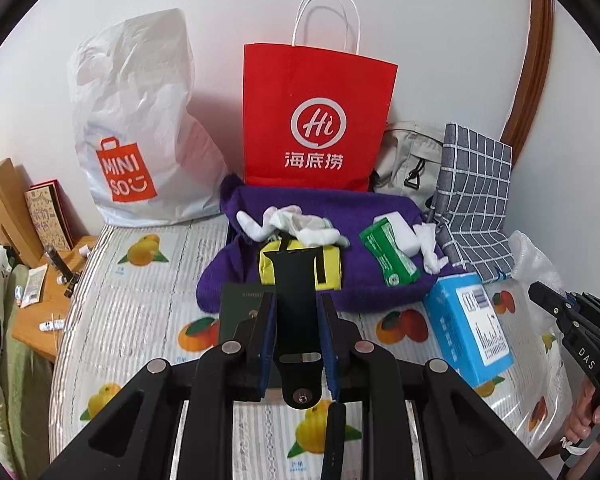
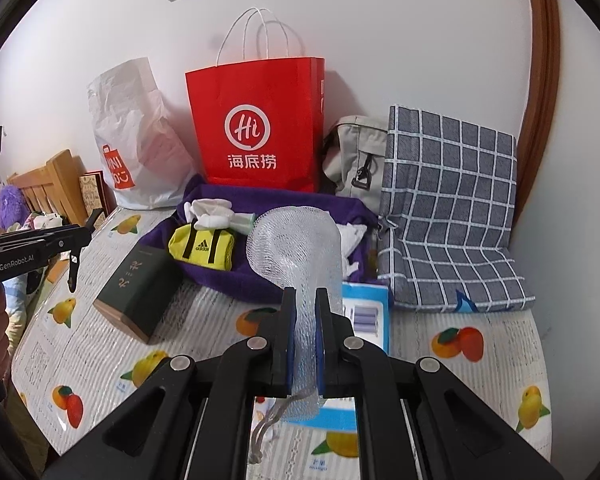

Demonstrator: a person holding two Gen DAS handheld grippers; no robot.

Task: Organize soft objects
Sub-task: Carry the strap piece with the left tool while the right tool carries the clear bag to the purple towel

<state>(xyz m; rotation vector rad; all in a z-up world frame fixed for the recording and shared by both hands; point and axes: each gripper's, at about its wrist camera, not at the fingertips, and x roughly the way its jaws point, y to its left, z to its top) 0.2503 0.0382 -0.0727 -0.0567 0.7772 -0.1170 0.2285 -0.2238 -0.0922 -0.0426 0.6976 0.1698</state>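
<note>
Both tongs are busy: the left tongs (image 1: pixel 296 312), low in the centre of the left wrist view, are clamping a black strap (image 1: pixel 299 292) that is standing up between the blue pads, and the right tongs (image 2: pixel 304 312), low in the centre of the right wrist view, are pinching a white foam net sleeve (image 2: pixel 296 248) whose upper end is curling over to the left. Everything is sitting on a desk (image 2: pixel 460 384) covered with a fruit-print cloth. Lying mid-frame is a purple towel (image 1: pixel 364 284) carrying a yellow pouch (image 2: pixel 202 246), a bundle of white socks (image 1: pixel 300 226) and a green packet (image 1: pixel 388 254). Behind the towel a red paper bag (image 1: pixel 318 116) is standing upright against the wall, with a white plastic bag (image 1: pixel 140 128) to its left in the upper left of the frame and a beige bag (image 2: pixel 356 156) to its right. At the right a grey checked cushion (image 2: pixel 452 208) is leaning against the wall. A blue box (image 1: pixel 470 328) is lying just right of the towel's front edge, and a dark green box (image 2: pixel 140 292) is resting left of the towel
</note>
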